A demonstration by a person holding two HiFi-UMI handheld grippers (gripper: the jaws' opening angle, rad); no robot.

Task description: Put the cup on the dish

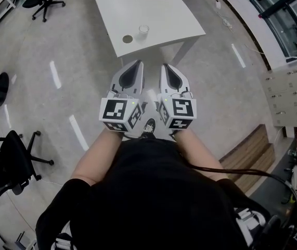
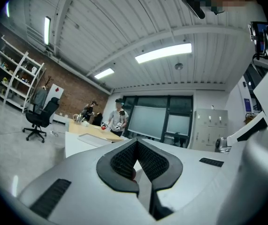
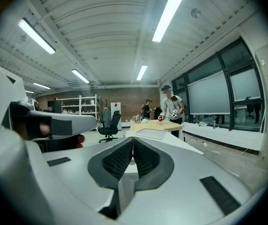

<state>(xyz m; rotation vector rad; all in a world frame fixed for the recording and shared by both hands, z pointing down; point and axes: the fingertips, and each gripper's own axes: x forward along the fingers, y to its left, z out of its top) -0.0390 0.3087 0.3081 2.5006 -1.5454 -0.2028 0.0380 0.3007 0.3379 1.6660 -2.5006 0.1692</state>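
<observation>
Left tool (image 1: 137, 64) and right tool (image 1: 166, 66) are side by side above the floor (image 1: 60, 51), short of the white table (image 1: 179, 20). Both jaw pairs are closed, empty. Clear cup (image 1: 143, 31) stands on the table just beside a small round dish (image 1: 127, 39), apparently brownish. Marker cubes (image 1: 121, 114) show black-and-white square patterns.

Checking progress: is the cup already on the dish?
No, the cup stands on the table beside the dish.
</observation>
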